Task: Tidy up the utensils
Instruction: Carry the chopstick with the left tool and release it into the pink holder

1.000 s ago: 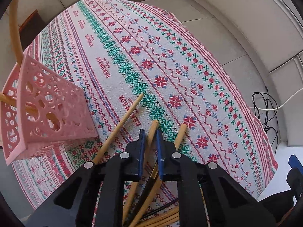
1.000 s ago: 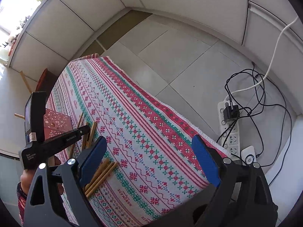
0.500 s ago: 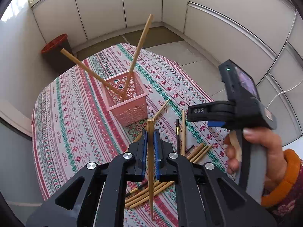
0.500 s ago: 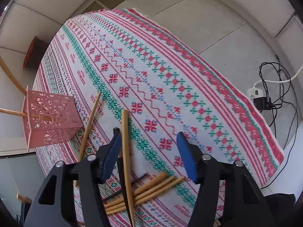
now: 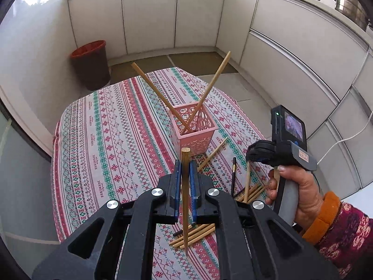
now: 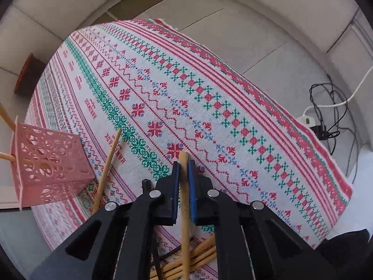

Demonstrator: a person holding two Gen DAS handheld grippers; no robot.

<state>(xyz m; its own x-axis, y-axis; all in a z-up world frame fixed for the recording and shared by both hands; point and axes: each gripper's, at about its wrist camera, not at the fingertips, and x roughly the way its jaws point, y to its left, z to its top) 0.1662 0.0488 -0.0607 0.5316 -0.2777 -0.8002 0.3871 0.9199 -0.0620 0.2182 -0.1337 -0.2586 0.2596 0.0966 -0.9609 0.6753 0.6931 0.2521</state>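
Chopstick (image 5: 185, 186) clamped upright in the left gripper (image 5: 185, 177) could skid off the pink basket (image 5: 193, 129), already crossed by two sticks; the right gripper (image 6: 183, 175), pinching another chopstick (image 6: 184, 200), risks scattering the pile (image 6: 200, 254).

The left claw (image 5: 184, 177), which a second ago pinched a wooden chopstick (image 5: 185, 200) low over the table, has lifted it clear and now holds it upright. The right claw (image 6: 184, 175), wide open before, has closed on another chopstick (image 6: 185, 210) from the pile (image 6: 195, 256).
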